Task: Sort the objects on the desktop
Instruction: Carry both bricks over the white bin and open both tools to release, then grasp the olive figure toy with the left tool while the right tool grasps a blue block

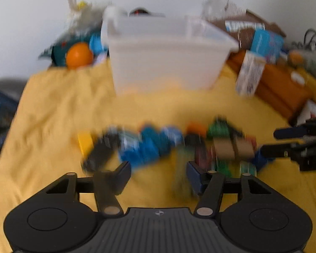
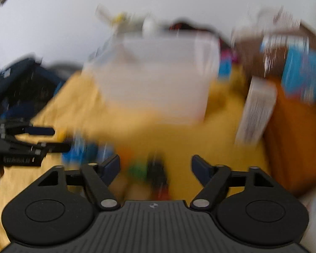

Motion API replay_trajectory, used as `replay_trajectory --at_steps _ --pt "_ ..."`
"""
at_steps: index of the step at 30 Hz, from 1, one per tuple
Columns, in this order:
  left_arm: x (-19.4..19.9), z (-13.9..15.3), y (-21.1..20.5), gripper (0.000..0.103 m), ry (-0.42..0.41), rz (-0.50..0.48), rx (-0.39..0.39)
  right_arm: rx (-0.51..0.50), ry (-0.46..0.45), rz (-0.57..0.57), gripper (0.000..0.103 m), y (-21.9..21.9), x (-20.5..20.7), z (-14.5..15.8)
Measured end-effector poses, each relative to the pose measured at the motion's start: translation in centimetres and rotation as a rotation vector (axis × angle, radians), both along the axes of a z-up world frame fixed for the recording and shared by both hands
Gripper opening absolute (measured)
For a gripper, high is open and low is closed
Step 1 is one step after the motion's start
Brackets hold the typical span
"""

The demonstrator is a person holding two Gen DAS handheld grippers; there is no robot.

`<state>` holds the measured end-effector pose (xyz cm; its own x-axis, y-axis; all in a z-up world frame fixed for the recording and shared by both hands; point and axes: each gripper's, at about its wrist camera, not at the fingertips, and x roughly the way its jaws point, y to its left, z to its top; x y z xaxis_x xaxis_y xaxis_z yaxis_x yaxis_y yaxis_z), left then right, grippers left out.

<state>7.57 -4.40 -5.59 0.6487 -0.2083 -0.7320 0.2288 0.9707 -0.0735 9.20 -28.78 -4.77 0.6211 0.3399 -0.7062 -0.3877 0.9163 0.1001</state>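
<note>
Both views are motion-blurred. A row of small mixed objects (image 1: 168, 145), blue, black, green, orange and tan, lies on the yellow cloth (image 1: 59, 109). My left gripper (image 1: 158, 170) is open and empty just in front of the row. My right gripper (image 2: 155, 166) is open and empty above the row's green and black items (image 2: 149, 172). It also shows at the right edge of the left wrist view (image 1: 269, 141). The left gripper shows at the left of the right wrist view (image 2: 59, 139). A translucent white bin (image 1: 166, 57) stands behind the row, and also shows in the right wrist view (image 2: 153, 80).
An orange ball (image 1: 79, 55) and bags lie back left of the bin. Boxes, an orange book stack (image 1: 284, 88) and a white carton (image 1: 249, 73) crowd the right side. A dark bag (image 2: 21, 82) sits off the cloth's left edge.
</note>
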Motion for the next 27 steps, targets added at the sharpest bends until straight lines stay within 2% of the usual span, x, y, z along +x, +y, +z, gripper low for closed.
replay_trajectory --at_steps 2,5,7,9,13,17,19,21,23,27 --pt "-0.6 -1.1 -0.4 0.056 0.027 -0.009 -0.009 -0.007 0.048 0.012 0.062 0.2 -2.0 -2.1" --pt "-0.7 -1.5 -0.9 0.054 0.016 -0.030 0.001 -0.054 0.036 0.036 0.062 0.8 -3.6 -3.8" --pt "-0.3 -1.4 -1.2 0.054 0.005 -0.031 -0.002 -0.064 0.018 0.039 0.062 0.9 -3.4 -3.9" --pt "0.0 -1.6 -1.4 0.049 0.004 -0.030 -0.002 -0.060 -0.002 0.045 0.061 0.9 -2.8 -3.7" --pt "0.9 -2.0 -1.8 0.046 0.013 -0.047 0.013 -0.095 -0.038 0.062 0.048 0.9 -2.5 -3.8" --pt "1.5 -2.6 -2.0 0.044 0.053 -0.045 0.000 -0.108 -0.019 0.059 0.048 0.7 -2.5 -4.5" --pt "1.5 -2.7 -2.3 0.044 0.040 -0.060 0.010 -0.112 -0.013 0.069 0.048 0.8 -2.4 -4.9" --pt "1.4 -2.7 -2.5 0.039 0.036 -0.075 0.024 -0.114 -0.024 0.086 0.048 1.0 -2.4 -5.0" --pt "1.3 -2.7 -2.6 0.038 0.028 -0.086 0.029 -0.127 -0.033 0.105 0.040 1.4 -2.2 -5.0" --pt "1.1 -2.4 -2.4 0.038 0.017 -0.092 0.015 -0.123 -0.020 0.128 0.036 1.5 -2.2 -4.8"
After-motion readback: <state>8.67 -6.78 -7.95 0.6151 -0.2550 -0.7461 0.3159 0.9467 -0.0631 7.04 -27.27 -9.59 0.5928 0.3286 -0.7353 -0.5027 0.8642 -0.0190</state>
